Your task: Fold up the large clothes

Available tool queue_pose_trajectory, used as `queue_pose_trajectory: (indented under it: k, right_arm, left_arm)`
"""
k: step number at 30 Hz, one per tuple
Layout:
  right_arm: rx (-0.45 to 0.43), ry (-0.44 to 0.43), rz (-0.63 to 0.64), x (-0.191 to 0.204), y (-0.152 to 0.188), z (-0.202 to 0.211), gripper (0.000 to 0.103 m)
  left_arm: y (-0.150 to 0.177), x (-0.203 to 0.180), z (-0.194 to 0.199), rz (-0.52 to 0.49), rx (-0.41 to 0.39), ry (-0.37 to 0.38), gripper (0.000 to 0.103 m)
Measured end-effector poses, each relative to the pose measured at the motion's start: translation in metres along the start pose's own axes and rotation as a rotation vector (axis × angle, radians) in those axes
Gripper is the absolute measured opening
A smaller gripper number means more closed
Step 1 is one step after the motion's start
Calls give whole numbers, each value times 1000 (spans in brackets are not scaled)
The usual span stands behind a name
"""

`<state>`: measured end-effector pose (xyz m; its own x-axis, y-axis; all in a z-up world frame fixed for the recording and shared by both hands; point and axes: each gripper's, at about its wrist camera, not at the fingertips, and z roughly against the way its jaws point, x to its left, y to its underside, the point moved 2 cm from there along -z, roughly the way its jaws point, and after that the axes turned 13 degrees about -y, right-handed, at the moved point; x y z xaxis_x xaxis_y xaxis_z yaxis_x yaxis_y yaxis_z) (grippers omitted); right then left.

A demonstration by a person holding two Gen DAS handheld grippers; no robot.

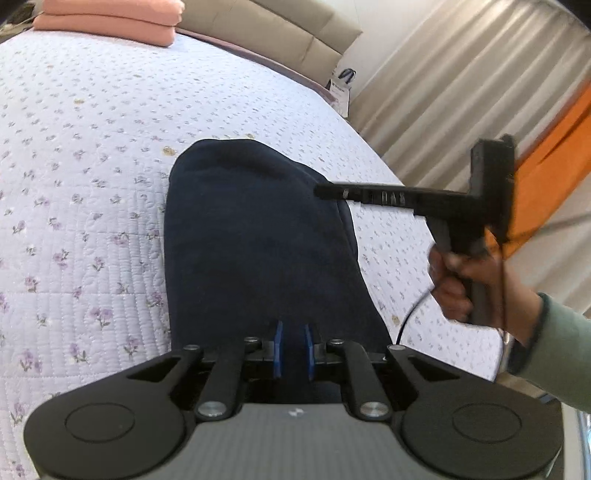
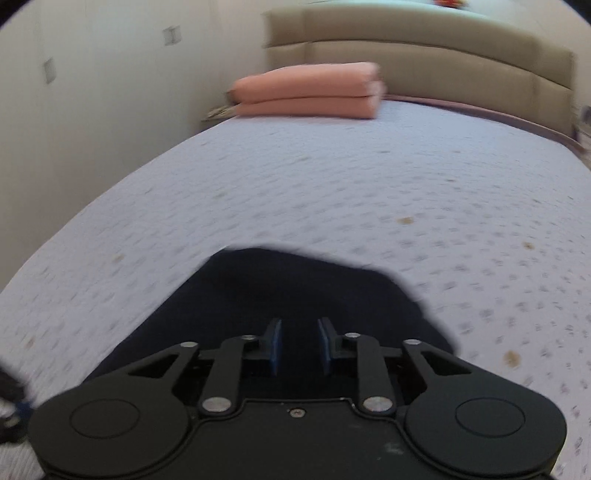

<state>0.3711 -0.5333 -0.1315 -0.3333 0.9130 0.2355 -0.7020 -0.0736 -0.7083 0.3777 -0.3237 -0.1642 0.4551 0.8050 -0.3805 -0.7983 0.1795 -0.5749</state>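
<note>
A navy garment (image 1: 258, 229) lies folded into a long strip on the flowered bed cover (image 1: 92, 147). My left gripper (image 1: 293, 345) is at the strip's near end, shut on the dark cloth between its blue pads. My right gripper (image 1: 319, 192), held by a person's hand (image 1: 454, 288), reaches in from the right, its tips over the garment's right edge. In the blurred right wrist view my right gripper (image 2: 300, 345) has its pads a little apart. The navy garment (image 2: 295, 288) lies beneath them, and I see no cloth pinched.
Two folded pink blankets (image 1: 110, 18) (image 2: 310, 92) are stacked at the far end of the bed by the beige headboard (image 2: 424, 40). Curtains (image 1: 461, 74) and an orange cloth (image 1: 554, 147) hang beyond the bed's right side. A wall (image 2: 92, 92) runs along the left.
</note>
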Motion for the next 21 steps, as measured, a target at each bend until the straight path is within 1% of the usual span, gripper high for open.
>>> queue_pose_trajectory:
  k: [2, 3, 4, 6, 7, 8, 9, 10, 11, 12, 13, 15, 17, 18, 19, 20, 21]
  right_arm:
    - [87, 11, -1, 6, 20, -17, 18]
    - [108, 34, -31, -2, 34, -24, 7]
    - [91, 20, -89, -16, 45, -23, 0]
    - [49, -10, -232, -39, 53, -6, 0]
    - [41, -11, -277, -45, 55, 4, 0]
    - [46, 14, -281, -45, 58, 13, 0]
    - [65, 44, -256, -41, 59, 18, 0]
    - [93, 81, -220, -35, 56, 21, 0]
    - [101, 109, -184, -29, 48, 24, 0]
    - [77, 103, -156, -24, 36, 26, 6]
    - [38, 93, -130, -21, 24, 27, 7]
    - [-39, 51, -85, -13, -7, 15, 7]
    - [-75, 12, -43, -10, -27, -10, 7]
    - [-62, 9, -24, -11, -33, -29, 7]
    - [-16, 29, -11, -17, -35, -52, 8]
    - [35, 69, 0, -28, -33, -74, 9]
    - [58, 133, -14, -42, -31, -87, 9]
  left_arm:
    - [2, 2, -8, 9, 6, -13, 13]
    - [4, 6, -9, 28, 11, 1, 12]
    - [6, 13, -10, 70, 19, 27, 9]
    - [14, 25, -3, 139, 31, 46, 5]
    - [19, 30, 2, 158, 36, 54, 4]
    - [23, 35, 8, 188, 50, 64, 4]
    - [25, 37, 16, 212, 57, 66, 4]
    - [25, 37, 23, 214, 52, 60, 6]
    - [22, 34, 29, 197, 39, 43, 8]
    - [19, 30, 32, 173, 27, 29, 10]
    - [15, 27, 33, 159, 19, 28, 10]
    - [10, 22, 24, 149, 13, 42, 10]
    - [9, 18, 13, 144, 27, 40, 9]
    - [11, 17, 7, 146, 22, 38, 9]
    - [13, 18, 3, 161, 17, 37, 9]
    - [15, 21, 0, 183, 13, 45, 9]
    - [16, 23, 0, 207, 12, 56, 8]
